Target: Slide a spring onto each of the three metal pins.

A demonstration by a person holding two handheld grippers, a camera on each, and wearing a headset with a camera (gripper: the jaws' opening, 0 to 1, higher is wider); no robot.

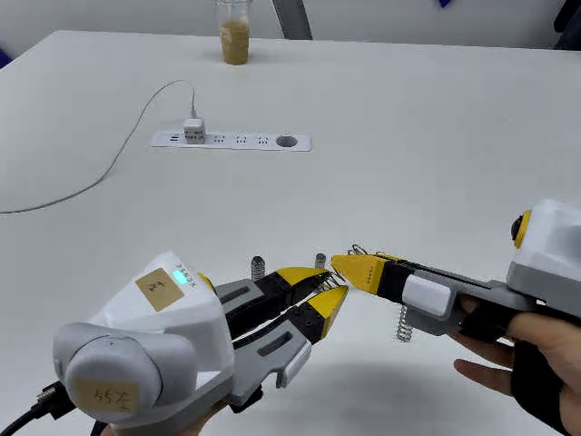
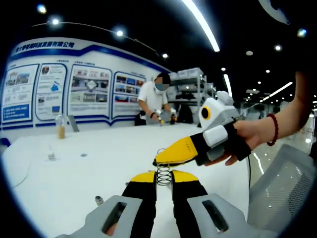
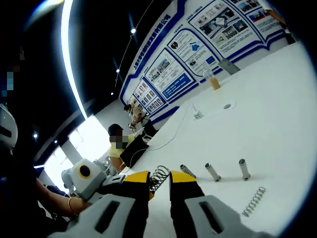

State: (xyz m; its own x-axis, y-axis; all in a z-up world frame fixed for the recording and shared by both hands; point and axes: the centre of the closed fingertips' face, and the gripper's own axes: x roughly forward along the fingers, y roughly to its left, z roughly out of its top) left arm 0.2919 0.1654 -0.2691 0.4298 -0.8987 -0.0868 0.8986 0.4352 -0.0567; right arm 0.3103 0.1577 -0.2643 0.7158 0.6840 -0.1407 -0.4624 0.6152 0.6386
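Note:
My left gripper [image 1: 338, 289] reaches in from the lower left, shut on a small steel spring [image 2: 164, 174] that stands upright between its yellow tips. From the right, my right gripper [image 1: 341, 263] meets it tip to tip and pinches the same spring's upper coils [image 3: 159, 176]. Just beyond the tips, one pin [image 1: 258, 267] wears a spring and a bare pin [image 1: 320, 261] stands beside it. The right gripper view has the sprung pin [image 3: 187, 171] and two bare pins [image 3: 213, 172] [image 3: 243, 168]. A loose spring [image 1: 403, 322] lies under my right gripper.
A white power strip [image 1: 231, 140] with a plugged charger and a trailing cable lies mid-table. A plastic cup [image 1: 234, 32] of yellowish drink stands at the far edge. The white table [image 1: 436, 154] stretches bare to the right. A person stands in the background.

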